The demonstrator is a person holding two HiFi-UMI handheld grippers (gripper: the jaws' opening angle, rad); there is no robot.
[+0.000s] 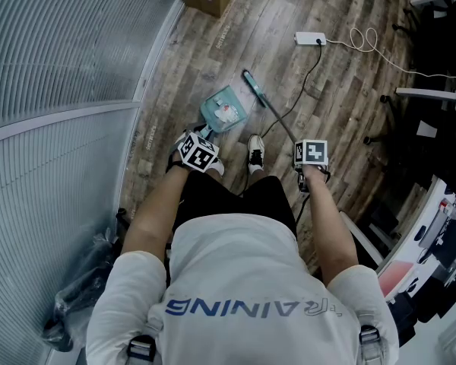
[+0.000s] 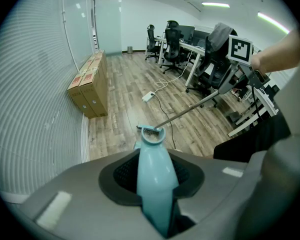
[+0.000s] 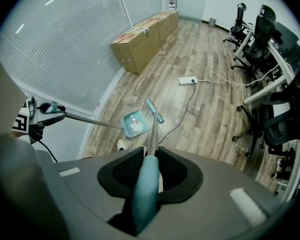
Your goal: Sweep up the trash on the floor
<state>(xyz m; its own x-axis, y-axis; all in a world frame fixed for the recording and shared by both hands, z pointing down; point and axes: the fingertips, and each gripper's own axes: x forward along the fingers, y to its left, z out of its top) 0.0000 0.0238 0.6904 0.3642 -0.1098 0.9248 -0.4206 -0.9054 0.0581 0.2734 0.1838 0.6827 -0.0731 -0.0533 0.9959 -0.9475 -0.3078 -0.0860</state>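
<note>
**Trash in the pan, cable close by**

The left tool (image 2: 157,196) is clamped on the pale teal plastic grip of the long dustpan handle (image 2: 154,161). The right tool (image 3: 149,176) is closed round the teal grip of the long-handled broom (image 3: 142,204). The teal dustpan (image 1: 210,109) sits flat on the grey-brown wooden plank floor (image 1: 319,112), just ahead of the person's white shoe (image 1: 255,150). White scraps of trash (image 1: 228,113) lie inside the pan. The narrow teal broom head (image 1: 254,89) rests just beside the pan's far corner.

The sweeping looks nearly finished, and the lift is probably the risky part. If the pan tips toward its open lip, the scraps could slide back out. A thin black cable (image 1: 310,73) runs near the broom, and a wide stroke could snag it and tug the white power strip (image 1: 310,38).
</note>
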